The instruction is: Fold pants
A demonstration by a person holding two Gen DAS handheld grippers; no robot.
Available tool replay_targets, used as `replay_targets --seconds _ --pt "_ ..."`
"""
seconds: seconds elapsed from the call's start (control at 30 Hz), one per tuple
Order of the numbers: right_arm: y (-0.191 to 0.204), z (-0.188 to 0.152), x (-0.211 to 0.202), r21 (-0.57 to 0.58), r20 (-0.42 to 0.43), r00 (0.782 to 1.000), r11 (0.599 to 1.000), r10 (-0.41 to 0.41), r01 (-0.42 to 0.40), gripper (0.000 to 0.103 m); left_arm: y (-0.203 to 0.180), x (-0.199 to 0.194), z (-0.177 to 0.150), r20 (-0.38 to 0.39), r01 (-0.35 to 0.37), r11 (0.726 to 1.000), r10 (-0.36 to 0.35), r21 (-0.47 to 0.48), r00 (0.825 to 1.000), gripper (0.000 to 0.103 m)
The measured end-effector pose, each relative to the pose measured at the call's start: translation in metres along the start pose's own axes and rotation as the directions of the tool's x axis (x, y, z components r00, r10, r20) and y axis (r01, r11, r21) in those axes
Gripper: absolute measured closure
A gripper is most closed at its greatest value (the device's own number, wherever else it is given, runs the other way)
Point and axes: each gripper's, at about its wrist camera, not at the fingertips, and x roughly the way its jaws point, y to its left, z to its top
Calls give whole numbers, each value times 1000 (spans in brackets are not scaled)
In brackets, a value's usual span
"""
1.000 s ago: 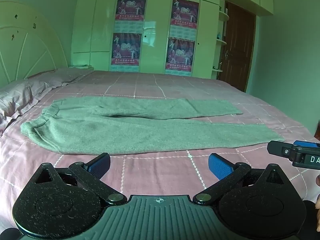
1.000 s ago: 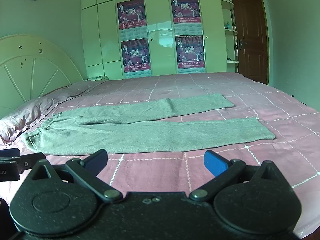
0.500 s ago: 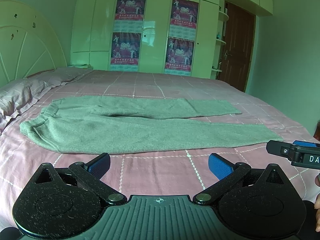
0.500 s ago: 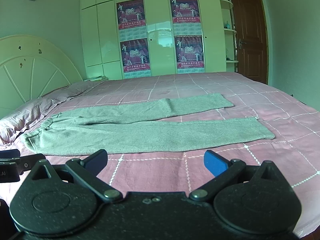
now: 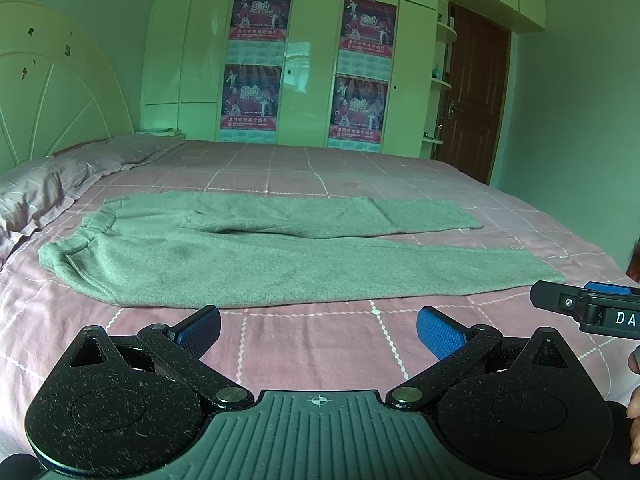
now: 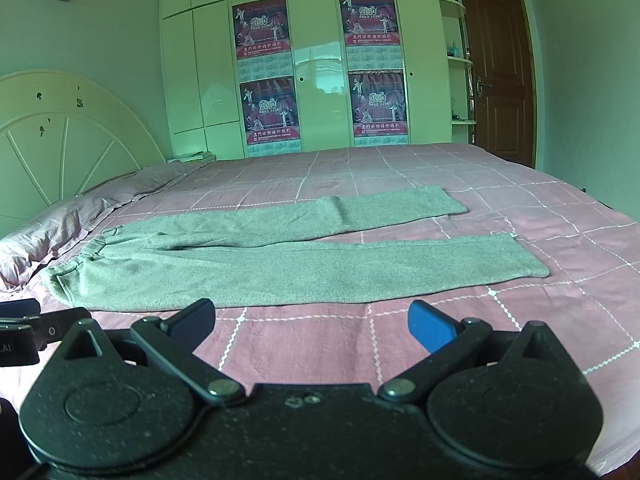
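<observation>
Grey pants (image 5: pixel 248 256) lie flat across the pink checked bed (image 5: pixel 312 344), waistband at the left, both legs stretched to the right and slightly spread. The right wrist view shows the same pants (image 6: pixel 280 268). My left gripper (image 5: pixel 318 326) hovers open over bare sheet just in front of the near leg, blue pads wide apart and holding nothing. My right gripper (image 6: pixel 312 322) is likewise open and holding nothing, short of the near leg's front edge. The right gripper's tip (image 5: pixel 588 308) shows at the right edge of the left wrist view.
Pillows (image 5: pixel 44 196) and a cream headboard (image 5: pixel 48 108) stand at the left. A wardrobe with posters (image 5: pixel 304 72) fills the far wall, with a brown door (image 5: pixel 472 92) to its right. A person's fingers (image 5: pixel 634 408) show at the right edge.
The left wrist view has shifted slightly, the pants sitting a little lower and to the left. Both grippers stay open and the pants have not moved.
</observation>
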Motion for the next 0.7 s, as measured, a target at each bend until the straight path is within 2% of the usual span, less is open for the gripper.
replay_targets --seconds 0.7 --pt "-1 -2 1 4 -1 1000 1000 -2 2 6 0 2 1 -4 11 1000 -11 0 1000 0"
